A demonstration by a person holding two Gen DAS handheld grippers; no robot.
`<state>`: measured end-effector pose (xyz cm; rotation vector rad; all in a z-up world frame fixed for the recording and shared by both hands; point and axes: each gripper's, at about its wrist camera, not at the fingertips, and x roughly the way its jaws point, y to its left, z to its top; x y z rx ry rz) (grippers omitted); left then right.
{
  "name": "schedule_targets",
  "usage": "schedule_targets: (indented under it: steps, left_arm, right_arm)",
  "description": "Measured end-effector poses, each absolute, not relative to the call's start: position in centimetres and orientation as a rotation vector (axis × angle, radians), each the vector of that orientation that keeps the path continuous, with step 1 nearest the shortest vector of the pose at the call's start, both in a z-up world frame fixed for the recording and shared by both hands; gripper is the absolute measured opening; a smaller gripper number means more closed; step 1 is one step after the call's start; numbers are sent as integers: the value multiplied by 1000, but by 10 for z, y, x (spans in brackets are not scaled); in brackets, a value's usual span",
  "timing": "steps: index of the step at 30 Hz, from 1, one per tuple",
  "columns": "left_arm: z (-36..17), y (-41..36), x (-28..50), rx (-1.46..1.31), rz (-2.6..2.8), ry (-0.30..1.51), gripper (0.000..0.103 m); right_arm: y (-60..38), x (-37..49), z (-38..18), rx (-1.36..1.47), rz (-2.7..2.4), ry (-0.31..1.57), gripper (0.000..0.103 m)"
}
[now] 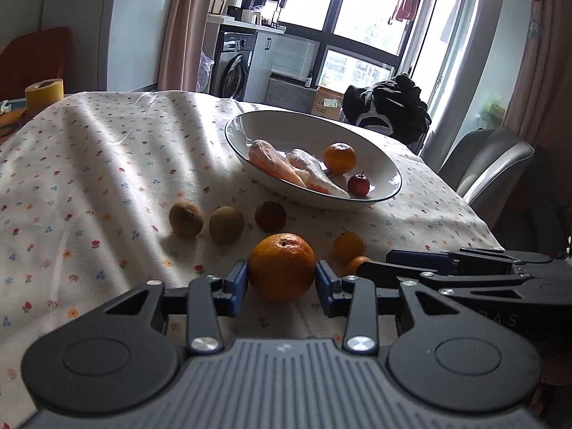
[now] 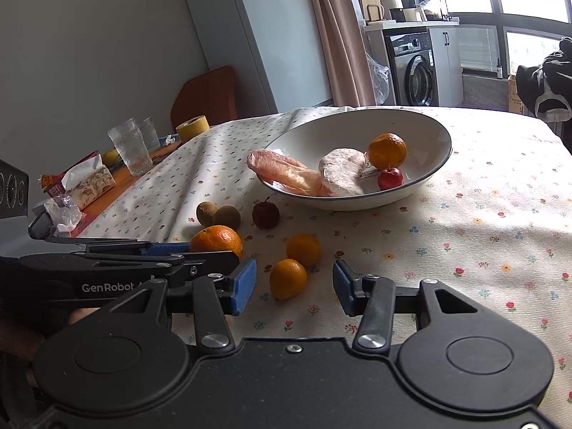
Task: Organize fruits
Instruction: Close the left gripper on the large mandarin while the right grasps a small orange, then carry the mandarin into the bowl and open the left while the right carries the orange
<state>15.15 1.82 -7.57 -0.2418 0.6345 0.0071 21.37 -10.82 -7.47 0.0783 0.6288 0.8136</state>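
Note:
A large orange sits low over the flowered cloth between the blue pads of my left gripper, which is shut on it, both pads touching its sides. The right wrist view shows that gripper coming in from the left. My right gripper is open, with a small orange between its tips on the cloth. A second small orange lies just beyond. A white bowl holds a mandarin, a small red apple and two wrapped items.
Two brown kiwis and a dark red fruit lie on the cloth before the bowl. At the left are glasses, a tissue box and a yellow tape roll. A grey chair stands by the table's right edge.

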Motion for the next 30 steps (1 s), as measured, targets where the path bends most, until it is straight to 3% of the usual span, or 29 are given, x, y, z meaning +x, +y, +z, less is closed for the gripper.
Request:
schedule_targets:
  steps: [5,6,8,30]
  left_arm:
    - [-74,27,145,-261,17,625,39]
    - [-73,28,144,-263,20,622,39]
    - [-71,30,142,-267,26,615,39]
    - [-42,26,139,-261,43,539,39]
  right_arm:
    - [-96,215,-77,53,816,651,40]
    - [-93,216,-78,49,815,659,31]
    - [-91,216,-79,42,807,658,23]
    - [-114,216,-47,66,752,558,22]
